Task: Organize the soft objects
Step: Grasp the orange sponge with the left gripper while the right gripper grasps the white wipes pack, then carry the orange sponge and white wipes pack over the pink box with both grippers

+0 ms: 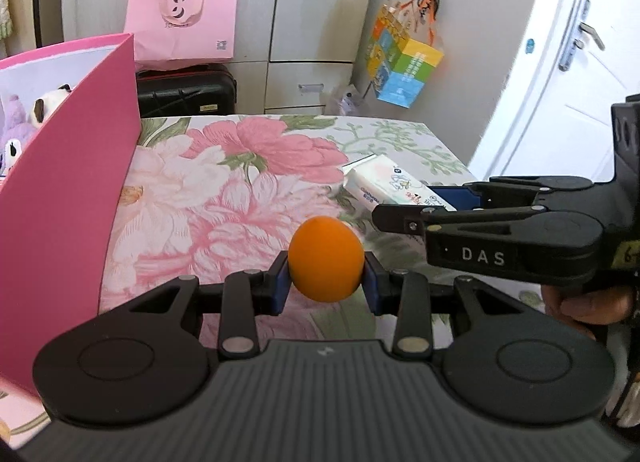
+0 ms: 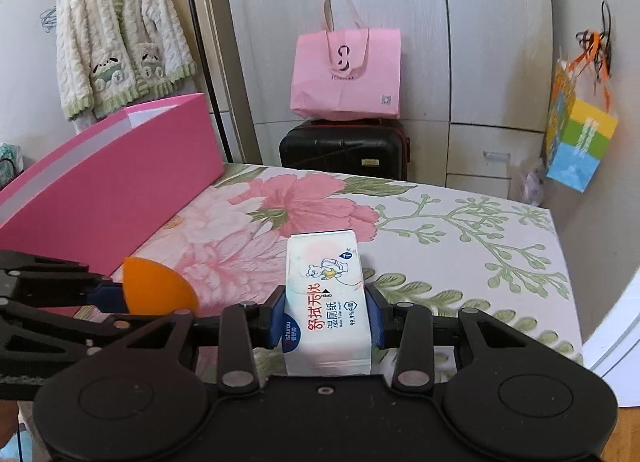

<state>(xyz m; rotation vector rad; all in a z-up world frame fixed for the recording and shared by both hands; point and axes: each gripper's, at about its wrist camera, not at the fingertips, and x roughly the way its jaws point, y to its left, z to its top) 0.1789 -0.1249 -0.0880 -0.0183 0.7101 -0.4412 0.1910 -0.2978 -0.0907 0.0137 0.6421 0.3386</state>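
An orange egg-shaped soft ball [image 1: 326, 260] sits between the blue pads of my left gripper [image 1: 326, 286], which is shut on it above the floral bed cover. My right gripper [image 2: 326, 318] is shut on a white pack of wet wipes [image 2: 326, 302], its pads pressing both sides. From the left wrist the right gripper [image 1: 404, 201] comes in from the right with the wipes pack [image 1: 384, 177] in it. From the right wrist the left gripper [image 2: 120, 308] and the ball [image 2: 156, 288] show at the left. A pink open box [image 1: 72, 197] on the left holds plush toys [image 1: 16, 117].
The bed has a floral sheet [image 2: 440, 229]. Behind it a pink paper bag [image 2: 346, 73] rests on a black suitcase [image 2: 344, 149] by the wardrobe. A colourful gift bag [image 2: 580, 141] hangs on the right wall, a cardigan [image 2: 116, 41] at the left. A white door [image 1: 560, 61] stands right.
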